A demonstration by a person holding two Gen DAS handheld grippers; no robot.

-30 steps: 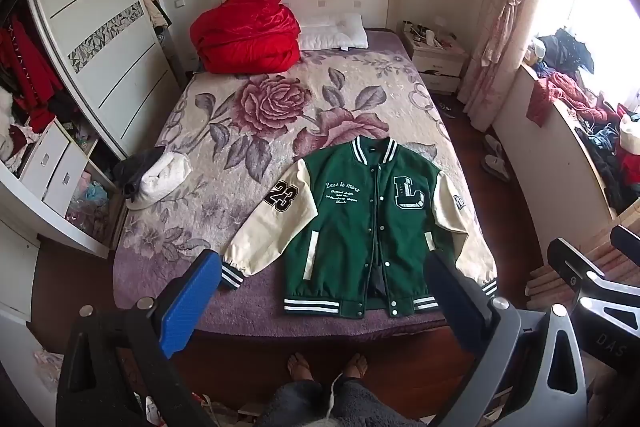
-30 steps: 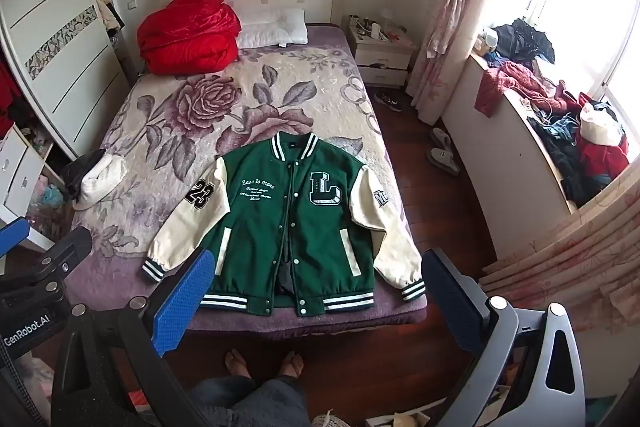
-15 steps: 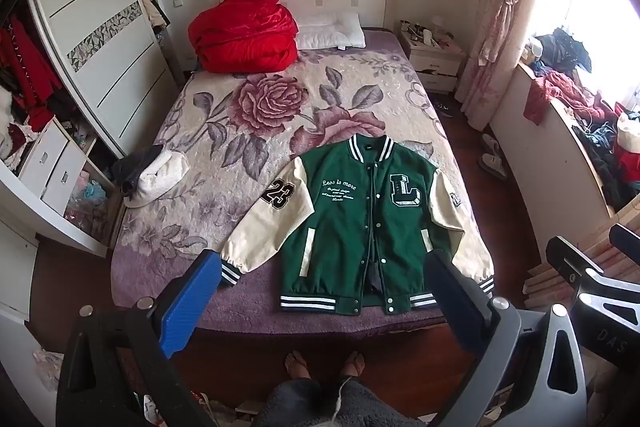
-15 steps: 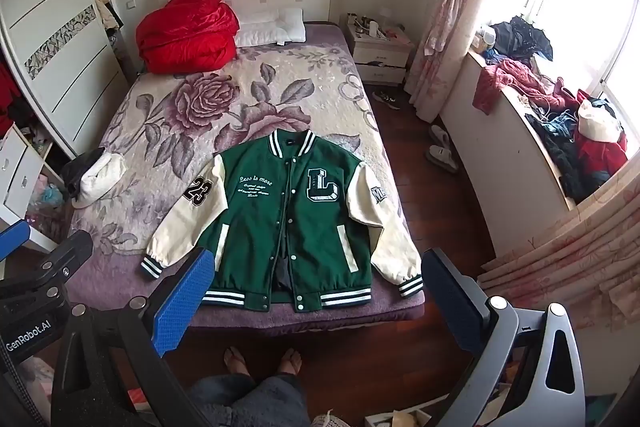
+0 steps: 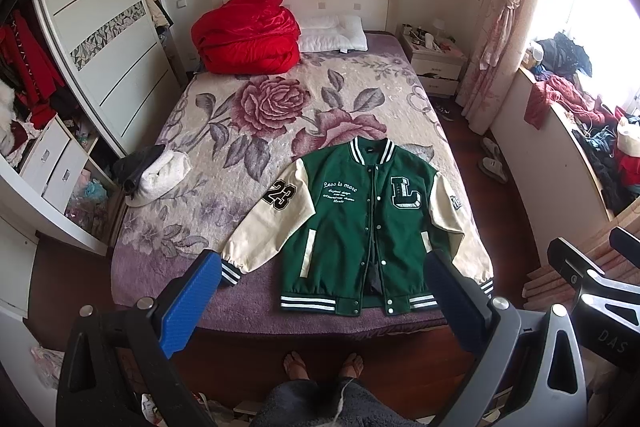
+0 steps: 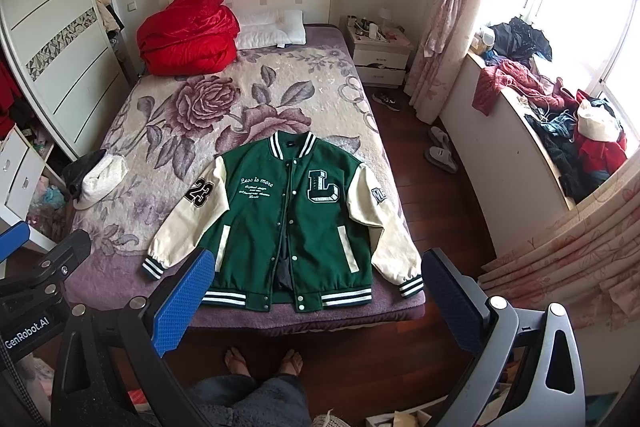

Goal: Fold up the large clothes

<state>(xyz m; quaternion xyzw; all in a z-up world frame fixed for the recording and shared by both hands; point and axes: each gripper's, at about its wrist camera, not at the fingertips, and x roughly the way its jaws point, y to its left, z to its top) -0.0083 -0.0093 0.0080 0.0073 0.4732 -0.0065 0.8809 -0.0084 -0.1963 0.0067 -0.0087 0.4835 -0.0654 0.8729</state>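
A green varsity jacket [image 5: 360, 227] [image 6: 288, 223] with cream sleeves lies flat, front up, at the foot of the bed; its sleeves angle outward and its hem reaches the bed's near edge. My left gripper [image 5: 320, 279] hangs high above the foot of the bed, wide open, nothing between its blue pads. My right gripper [image 6: 316, 275] is likewise open and empty, held at about the same height over the jacket's hem. Each gripper's frame shows at the other view's edge. Neither gripper touches the jacket.
A red quilt [image 5: 246, 33] and white pillow [image 5: 332, 35] lie by the headboard. A dark and white bundle [image 5: 156, 173] sits at the bed's left edge. The person's feet [image 5: 324, 367] stand on the wooden floor. A wardrobe stands left; a nightstand [image 6: 378, 61] and cluttered sill [image 6: 560, 123] right.
Both views have shifted slightly, so the jacket sits a little higher in the frames. The jacket has not moved and both grippers stay open.
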